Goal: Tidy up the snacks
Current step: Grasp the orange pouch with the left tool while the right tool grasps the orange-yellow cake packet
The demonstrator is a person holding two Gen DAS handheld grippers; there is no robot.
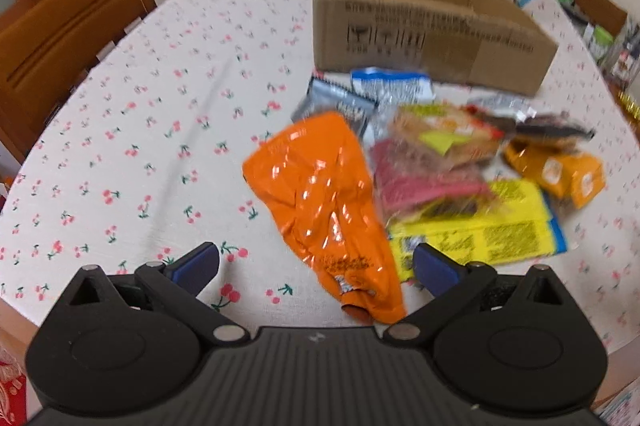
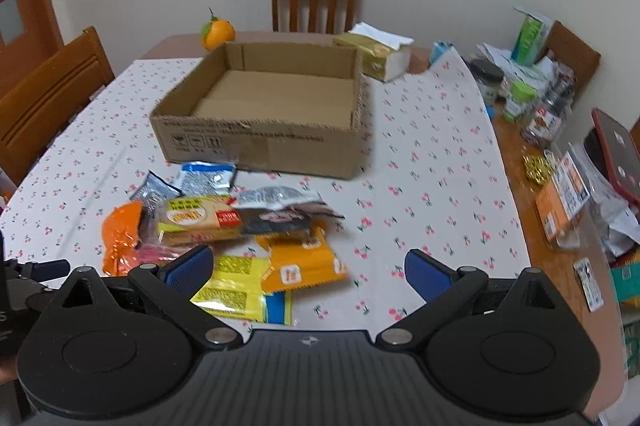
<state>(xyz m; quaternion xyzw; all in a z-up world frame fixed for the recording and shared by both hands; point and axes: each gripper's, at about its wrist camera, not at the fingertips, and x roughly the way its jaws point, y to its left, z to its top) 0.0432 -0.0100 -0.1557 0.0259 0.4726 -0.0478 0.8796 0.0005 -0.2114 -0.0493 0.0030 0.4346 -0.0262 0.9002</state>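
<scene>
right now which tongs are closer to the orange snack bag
Left. The left tongs sit open right over the orange snack bag's near end; the right tongs hover open over the yellow packets, bag off to their left.

Left wrist cam sits low and close over the table (image 1: 120, 146), tilted down past its gripper (image 1: 316, 266), so the orange bag (image 1: 320, 194) fills mid-frame and the cardboard box (image 1: 420, 38) sits upper right. Right wrist cam rides higher and further back, facing the far wall, box (image 2: 260, 146) dead center. Both share the snack pile (image 2: 240, 226), box and the orange fruit (image 2: 218, 32).
</scene>
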